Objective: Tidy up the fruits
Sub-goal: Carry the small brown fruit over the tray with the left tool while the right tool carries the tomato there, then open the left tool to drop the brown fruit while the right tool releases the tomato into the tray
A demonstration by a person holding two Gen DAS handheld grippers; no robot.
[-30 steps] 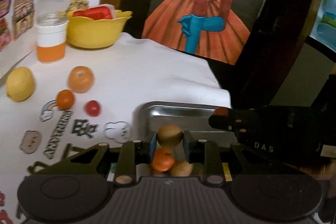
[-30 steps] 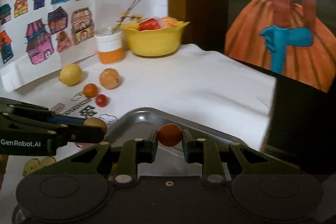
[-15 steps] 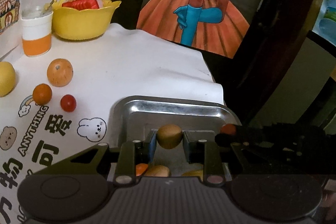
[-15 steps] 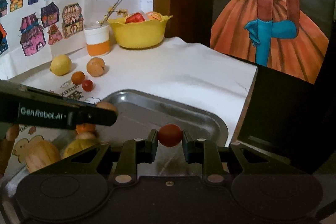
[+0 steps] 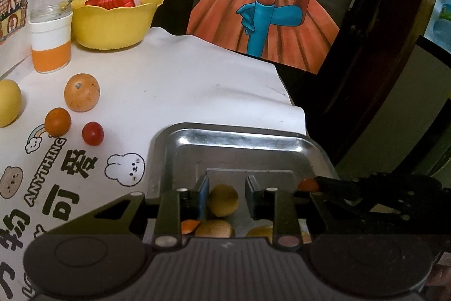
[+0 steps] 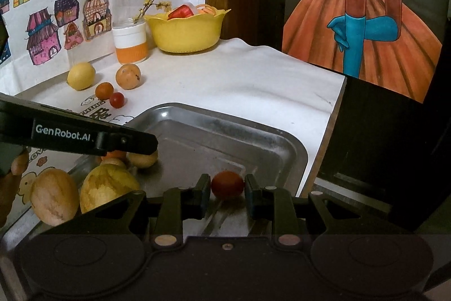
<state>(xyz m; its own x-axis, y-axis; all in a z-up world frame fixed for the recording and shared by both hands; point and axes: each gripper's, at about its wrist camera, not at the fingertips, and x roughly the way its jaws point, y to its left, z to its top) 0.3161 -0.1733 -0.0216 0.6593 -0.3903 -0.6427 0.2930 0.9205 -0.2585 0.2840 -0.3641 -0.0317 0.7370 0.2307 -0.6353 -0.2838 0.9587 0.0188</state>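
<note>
A steel tray [image 5: 239, 136] [image 6: 298, 148] lies at the table's near right corner. My left gripper [image 5: 227, 188] is open low over it. A tan round fruit [image 5: 222, 200] lies loose between its fingers, with a gap on the right side, beside other fruits in the tray. My right gripper [image 6: 227, 181] is shut on a small red fruit [image 6: 227, 185] just above the tray floor. Two pale yellow fruits [image 6: 107, 185] and an orange one [image 6: 112, 154] lie in the tray's left part. A lemon [image 6: 81, 75], a tan-orange fruit [image 5: 81, 96], a small orange [image 5: 57, 122] and a red tomato [image 5: 92, 133] stay on the cloth.
A yellow bowl [image 6: 187, 31] and a white-and-orange cup [image 6: 131, 43] stand at the back by the wall. The white cloth ends just right of the tray, where dark furniture [image 6: 380, 145] begins. A hand [image 6: 11, 179] shows at the left edge.
Both grippers came down into the tray. The left one opened and the tan fruit dropped lower onto the tray. The right one still clamps the red fruit.
</note>
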